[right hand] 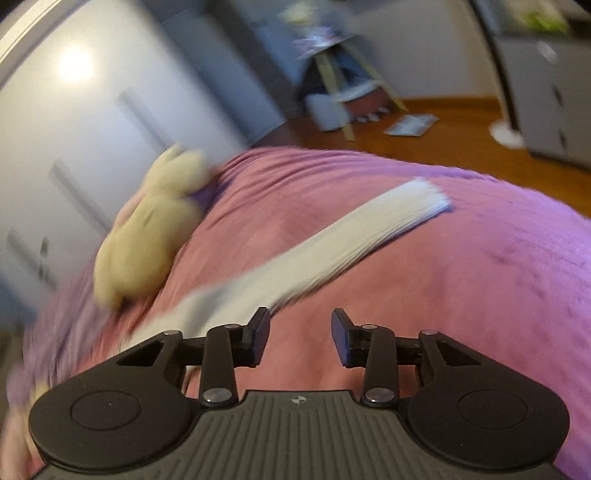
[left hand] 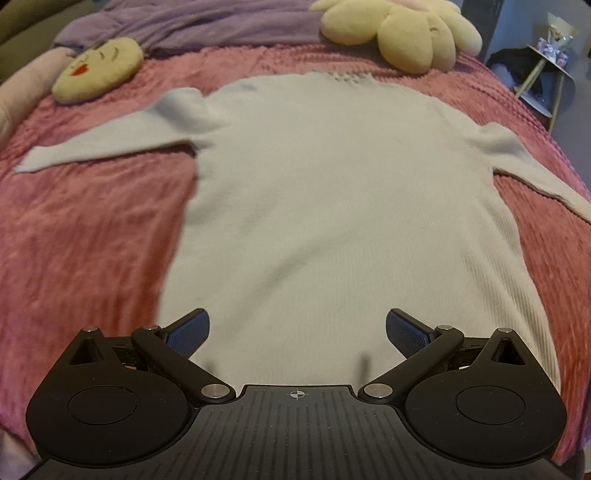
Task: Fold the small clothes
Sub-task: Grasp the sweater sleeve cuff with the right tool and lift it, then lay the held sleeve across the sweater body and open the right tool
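Note:
A pale grey-white knit sweater [left hand: 332, 192] lies flat on the pink bedspread [left hand: 81, 251], collar away from me, both sleeves spread out to the sides. My left gripper [left hand: 297, 328] is open and empty, hovering over the sweater's bottom hem. In the right wrist view, the sweater's right sleeve [right hand: 332, 236] runs diagonally across the bedspread [right hand: 461, 277], cuff up and to the right. My right gripper [right hand: 300, 332] is open and empty, just right of the sleeve's near part; its left finger [right hand: 258, 332] overlaps the sleeve edge. The right view is motion-blurred.
A cream flower-shaped plush [left hand: 402, 33] and a cream face cushion [left hand: 96, 70] lie at the head of the bed beside a purple blanket [left hand: 207, 26]. The plush also shows in the right wrist view [right hand: 147, 229]. Beyond the bed are a wooden floor [right hand: 436, 136], a stool [right hand: 343, 74] and grey drawers [right hand: 554, 99].

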